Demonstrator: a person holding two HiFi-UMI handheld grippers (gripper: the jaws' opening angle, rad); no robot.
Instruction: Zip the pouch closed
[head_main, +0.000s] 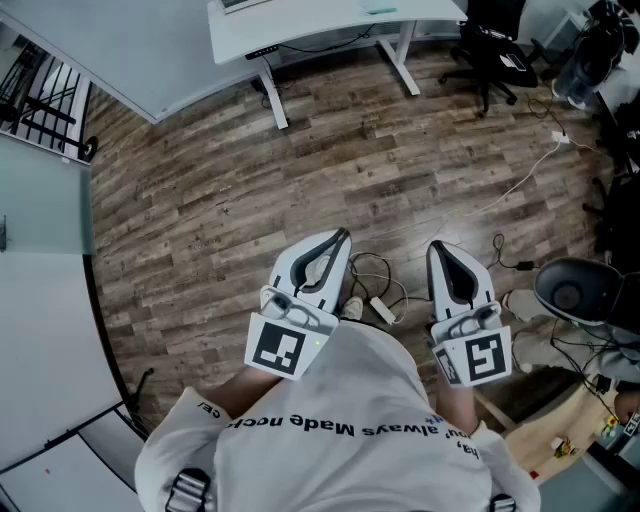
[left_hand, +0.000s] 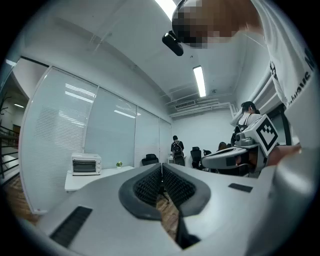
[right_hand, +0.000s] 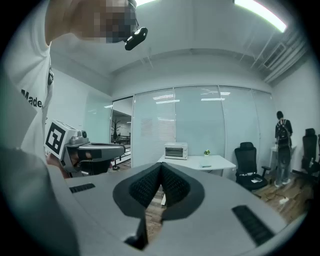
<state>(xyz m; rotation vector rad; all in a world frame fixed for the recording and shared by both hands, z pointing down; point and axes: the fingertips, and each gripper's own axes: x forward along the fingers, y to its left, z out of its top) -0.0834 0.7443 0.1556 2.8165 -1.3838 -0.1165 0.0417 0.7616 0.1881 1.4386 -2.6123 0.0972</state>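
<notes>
We see no pouch in any view, so zipping looks unstarted: our left gripper at 6 o'clock and right gripper at 4 o'clock hang over the floor, jaws pressed together, empty.

Over the floor, left gripper sits just left of right gripper; desk far, chair right of it.

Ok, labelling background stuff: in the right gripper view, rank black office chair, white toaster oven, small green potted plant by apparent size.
Largest: black office chair
Then: white toaster oven
Smallest: small green potted plant
</notes>
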